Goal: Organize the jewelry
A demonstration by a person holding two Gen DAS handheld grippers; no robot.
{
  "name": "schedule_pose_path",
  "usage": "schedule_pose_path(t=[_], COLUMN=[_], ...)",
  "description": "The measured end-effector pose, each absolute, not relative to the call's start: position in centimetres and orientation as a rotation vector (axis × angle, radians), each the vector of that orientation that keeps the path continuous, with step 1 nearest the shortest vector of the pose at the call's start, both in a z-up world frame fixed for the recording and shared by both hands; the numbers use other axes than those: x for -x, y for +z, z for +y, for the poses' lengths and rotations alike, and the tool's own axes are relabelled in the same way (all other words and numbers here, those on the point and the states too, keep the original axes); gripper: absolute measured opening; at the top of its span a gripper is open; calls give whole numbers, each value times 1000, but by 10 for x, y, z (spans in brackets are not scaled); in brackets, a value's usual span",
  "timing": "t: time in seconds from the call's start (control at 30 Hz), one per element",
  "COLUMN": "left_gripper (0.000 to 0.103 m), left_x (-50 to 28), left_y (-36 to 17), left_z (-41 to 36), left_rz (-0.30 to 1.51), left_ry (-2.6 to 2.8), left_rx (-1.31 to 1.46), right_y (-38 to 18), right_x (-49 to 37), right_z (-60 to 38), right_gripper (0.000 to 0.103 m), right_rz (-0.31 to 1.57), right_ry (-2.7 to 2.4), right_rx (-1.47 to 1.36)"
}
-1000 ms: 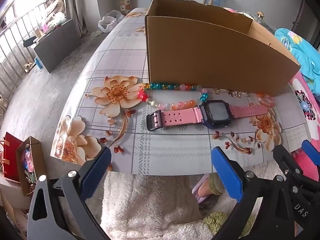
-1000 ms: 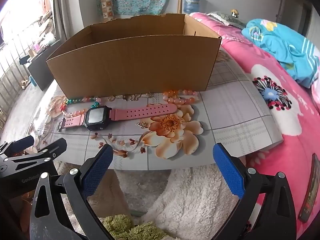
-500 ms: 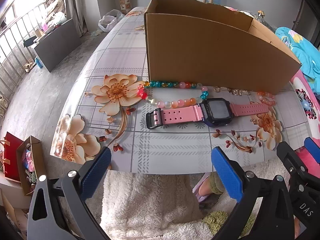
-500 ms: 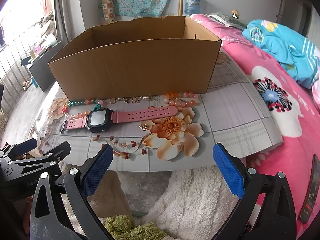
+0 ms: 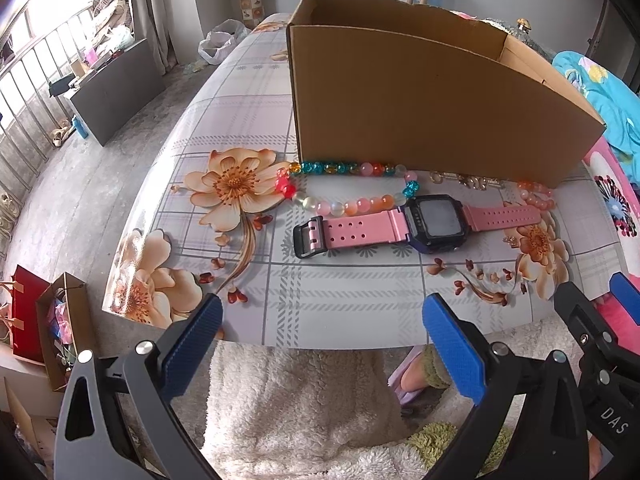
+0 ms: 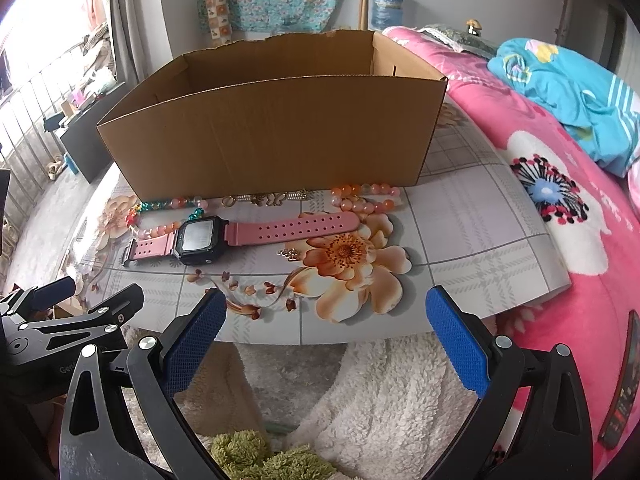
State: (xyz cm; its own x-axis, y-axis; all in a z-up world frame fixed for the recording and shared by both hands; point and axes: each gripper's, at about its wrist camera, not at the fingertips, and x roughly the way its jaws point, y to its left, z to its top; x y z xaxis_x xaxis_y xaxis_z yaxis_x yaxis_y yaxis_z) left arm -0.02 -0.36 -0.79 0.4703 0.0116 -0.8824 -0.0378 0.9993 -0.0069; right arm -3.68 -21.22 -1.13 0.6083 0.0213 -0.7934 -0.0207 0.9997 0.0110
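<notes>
Fronting the cardboard box (image 5: 420, 104), pink watch (image 5: 404, 226) and bead strands (image 5: 344, 184) (both grippers' jaws apart, empty).

Each tool, the left tool (image 5: 320, 344) and the right tool (image 6: 326, 340), is built of black plastic arms studded with silver screws and tipped with blue textured pads (image 5: 454, 354), with white "DAS" lettering printed on the right one's body.
</notes>
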Motion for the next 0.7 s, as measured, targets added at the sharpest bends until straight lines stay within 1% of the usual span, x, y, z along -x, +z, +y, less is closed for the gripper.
schedule_pose_path(t=[0.7], left_gripper=[97], left_x=[1], left_y=[-5], left_z=[-7], left_rz=[1078], left_ry=[44], left_rx=[10], right_y=[-12], right_x=[35], right_z=[-211], right_gripper=[96], right_rz=[915], right_ry=[17], right_rx=[-5])
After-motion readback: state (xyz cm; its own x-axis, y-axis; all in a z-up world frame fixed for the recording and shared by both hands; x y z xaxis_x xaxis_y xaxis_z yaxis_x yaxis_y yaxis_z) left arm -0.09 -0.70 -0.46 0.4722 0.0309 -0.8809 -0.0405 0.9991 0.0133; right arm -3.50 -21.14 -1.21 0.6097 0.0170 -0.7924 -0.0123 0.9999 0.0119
